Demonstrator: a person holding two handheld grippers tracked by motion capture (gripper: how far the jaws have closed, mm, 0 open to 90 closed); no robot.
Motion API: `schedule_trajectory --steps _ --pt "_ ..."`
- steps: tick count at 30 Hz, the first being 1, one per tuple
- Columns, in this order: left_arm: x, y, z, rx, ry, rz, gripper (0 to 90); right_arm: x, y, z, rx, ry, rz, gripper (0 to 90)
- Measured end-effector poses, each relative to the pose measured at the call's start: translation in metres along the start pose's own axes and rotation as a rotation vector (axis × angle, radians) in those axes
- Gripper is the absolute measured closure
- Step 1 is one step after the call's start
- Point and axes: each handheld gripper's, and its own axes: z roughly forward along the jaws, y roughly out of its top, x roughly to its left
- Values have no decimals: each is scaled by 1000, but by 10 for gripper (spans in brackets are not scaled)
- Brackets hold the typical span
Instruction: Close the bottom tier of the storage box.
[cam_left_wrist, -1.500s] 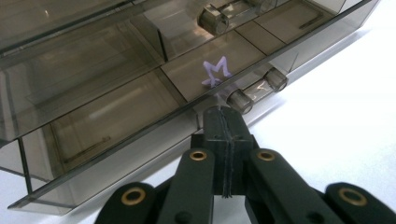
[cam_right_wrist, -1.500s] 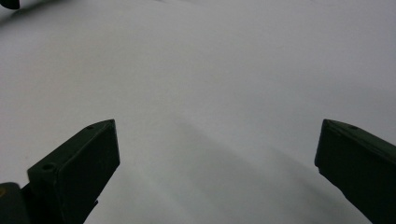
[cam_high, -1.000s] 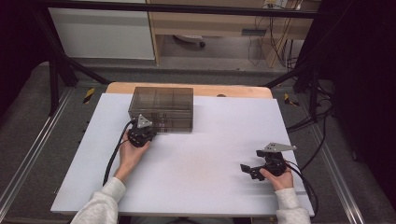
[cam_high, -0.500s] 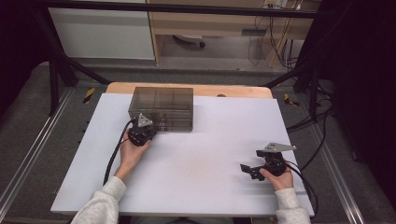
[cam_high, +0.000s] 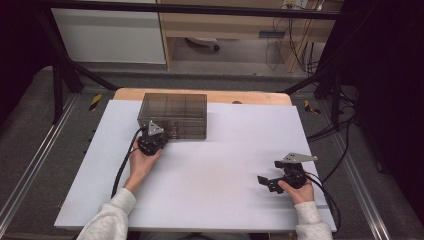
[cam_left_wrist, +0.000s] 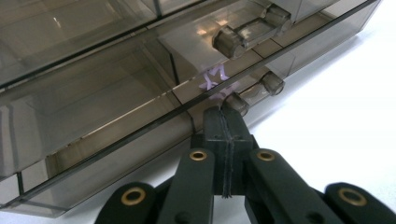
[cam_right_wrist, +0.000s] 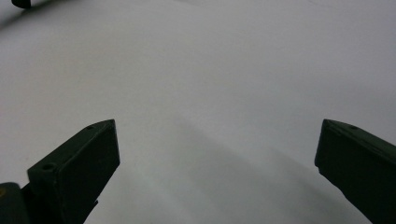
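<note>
Smoky organizer box (cam_high: 174, 115) — long axis crosswise, latches facing left gripper (cam_left_wrist: 225, 114), jaws pressed together

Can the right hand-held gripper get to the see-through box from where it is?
Probably yes. The right hand-held gripper is open and sits far from the smoky plastic box, but nothing lies on the white table between them. The left hand-held gripper is already at its front.

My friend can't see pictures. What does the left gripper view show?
Two black jaws of the left gripper are pressed together, their tips at a small handle on the lower front of a smoky see-through plastic box. A second handle sits higher up. The box stands on a white table.
</note>
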Motion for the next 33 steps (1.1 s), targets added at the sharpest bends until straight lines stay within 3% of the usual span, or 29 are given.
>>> schedule_trajectory --steps 33 --pt "2 1 0 -16 24 4 892 0 0 -1 -3 0 -1 5"
